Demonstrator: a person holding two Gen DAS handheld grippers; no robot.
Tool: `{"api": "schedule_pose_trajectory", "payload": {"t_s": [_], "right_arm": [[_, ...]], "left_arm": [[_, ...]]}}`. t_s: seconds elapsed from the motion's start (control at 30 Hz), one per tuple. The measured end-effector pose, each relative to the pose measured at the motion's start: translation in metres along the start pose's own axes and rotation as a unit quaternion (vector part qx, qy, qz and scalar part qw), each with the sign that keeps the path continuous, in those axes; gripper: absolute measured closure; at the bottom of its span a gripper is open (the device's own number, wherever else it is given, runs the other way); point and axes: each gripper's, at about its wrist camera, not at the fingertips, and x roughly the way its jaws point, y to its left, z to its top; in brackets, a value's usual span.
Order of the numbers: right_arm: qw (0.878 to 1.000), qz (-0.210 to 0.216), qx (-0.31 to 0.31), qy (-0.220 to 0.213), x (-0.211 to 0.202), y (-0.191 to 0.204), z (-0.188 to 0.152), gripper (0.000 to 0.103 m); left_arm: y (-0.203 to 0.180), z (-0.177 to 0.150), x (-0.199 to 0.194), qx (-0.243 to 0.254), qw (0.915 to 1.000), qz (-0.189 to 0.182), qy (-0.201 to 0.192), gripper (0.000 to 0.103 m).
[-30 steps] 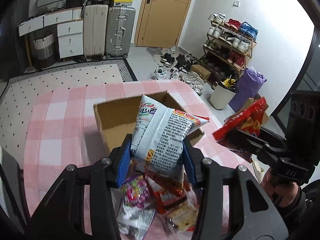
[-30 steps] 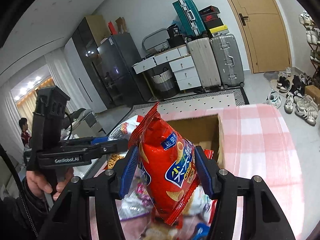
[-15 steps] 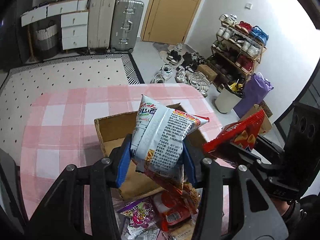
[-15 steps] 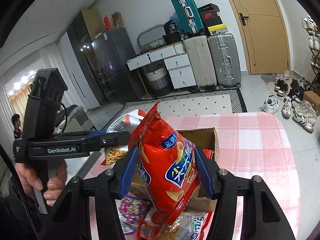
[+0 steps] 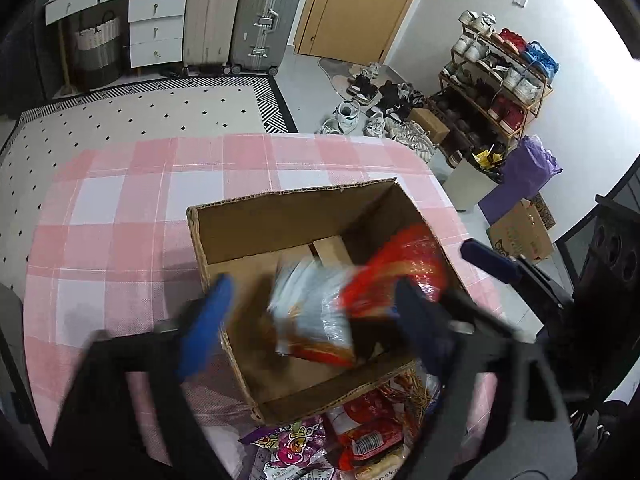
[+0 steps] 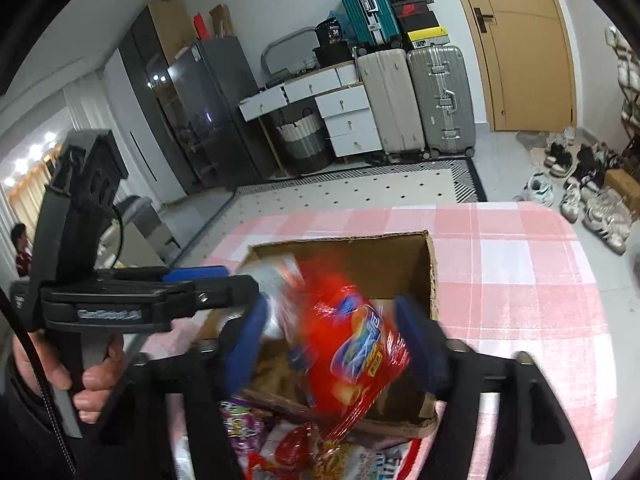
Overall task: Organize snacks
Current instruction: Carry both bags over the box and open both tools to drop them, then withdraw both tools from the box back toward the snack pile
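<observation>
Drop step in hand: the left gripper (image 5: 308,320) is seen with jaws just sprung apart, the white bag (image 5: 308,304) loose between them and blurred over the open box (image 5: 280,208). The right gripper (image 6: 332,340) has likewise just been opened, the red bag (image 6: 356,344) freed at the box's near edge. Next, both are likely to be drawn back to the snack pile (image 5: 352,440) near the box.

Pink-white checked tablecloth (image 5: 120,216); brown cardboard box (image 5: 280,216); red chip bag (image 6: 352,344); white-silver snack bag (image 5: 312,300).
</observation>
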Motion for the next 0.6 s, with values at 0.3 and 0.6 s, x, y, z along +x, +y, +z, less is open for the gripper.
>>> {"api": "schedule_pose_trajectory", "payload": {"t_s": [0.3, 0.6], "right_arm": [[0.999, 0.002, 0.017, -0.042, -0.042, -0.008, -0.009, 0.011], [0.996, 0.000, 0.021, -0.083, -0.120, 0.005, -0.039, 0.007]], "left_arm": [[-0.003, -0.029, -0.034, 0.000, 0.9986, 0.027, -0.046, 0.019], [-0.023, -0.081, -0.097, 0.030, 0.9887, 0.102, -0.106, 0.017]]}}
